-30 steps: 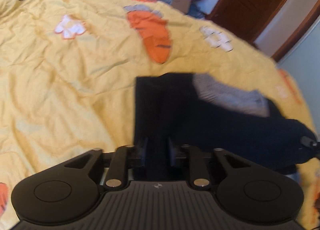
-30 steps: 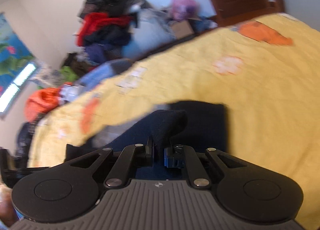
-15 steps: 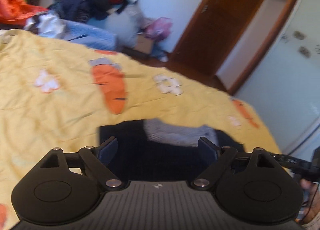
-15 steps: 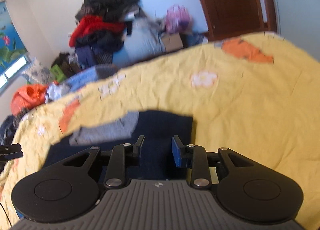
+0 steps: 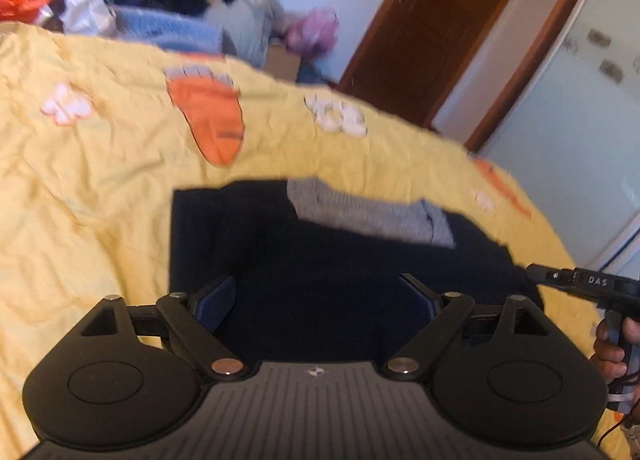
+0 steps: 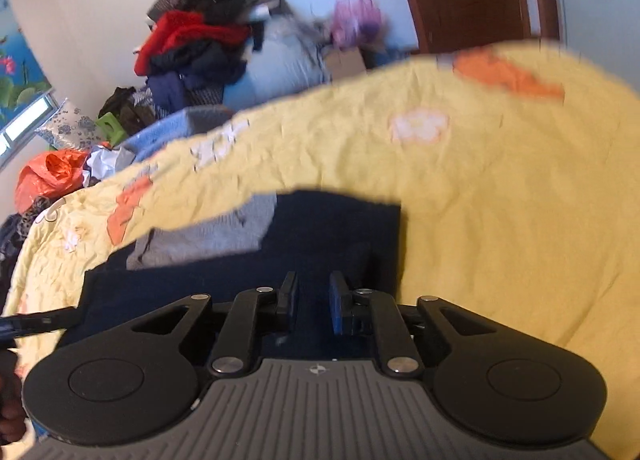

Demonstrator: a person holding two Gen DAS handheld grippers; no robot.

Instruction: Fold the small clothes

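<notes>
A dark navy garment (image 5: pixel 240 228) with a grey striped part (image 5: pixel 368 216) lies flat on the yellow bed cover (image 5: pixel 100 180). My left gripper (image 5: pixel 316 284) hovers over its near edge. Its jaws are opening wide and nothing is pinched between them. In the right wrist view the same navy garment (image 6: pixel 340 228) and grey part (image 6: pixel 208 236) lie just ahead. My right gripper (image 6: pixel 314 280) is above the cloth with a narrow gap. Its jaws are closing and the pads press on nothing. The right gripper's body (image 5: pixel 584 284) and a hand (image 5: pixel 612 344) show at the left view's right edge.
The yellow cover (image 6: pixel 500 200) has orange carrot (image 5: pixel 212 116) and white flower prints. Behind the bed is a heap of clothes (image 6: pixel 200 32), an orange bag (image 6: pixel 48 176), a pink bag (image 5: pixel 312 30) and a brown door (image 5: pixel 432 28).
Both grippers have let go of the navy cloth. The left one has opened wide and the right one has parted slightly. The raised fold has dropped flat. Both views have tilted up and back.
</notes>
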